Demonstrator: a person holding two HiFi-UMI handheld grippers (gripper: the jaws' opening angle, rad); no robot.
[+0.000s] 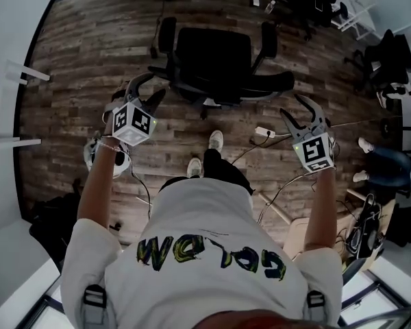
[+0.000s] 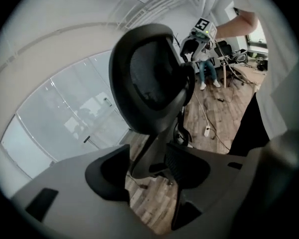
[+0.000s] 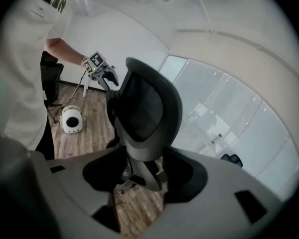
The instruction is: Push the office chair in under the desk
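Observation:
The black office chair (image 1: 212, 53) stands on the wood floor ahead of me, its seat facing away and its curved backrest (image 1: 250, 84) nearest. My left gripper (image 1: 141, 92) is open beside the backrest's left end. My right gripper (image 1: 305, 112) is open just right of the backrest's right end. In the left gripper view the chair's back (image 2: 149, 78) looms close ahead of my left gripper (image 2: 149, 176), and its stem shows in the gap without the pads pressing it. The right gripper view shows the same back (image 3: 147, 113) from the other side, beyond my right gripper (image 3: 139, 176).
A white round device (image 1: 91, 153) lies on the floor by my left arm. A power strip (image 1: 264, 131) and cables trail near my feet (image 1: 216, 140). More black chairs (image 1: 390, 57) and a seated person's legs (image 1: 383, 162) are at the right. White walls close in on the left.

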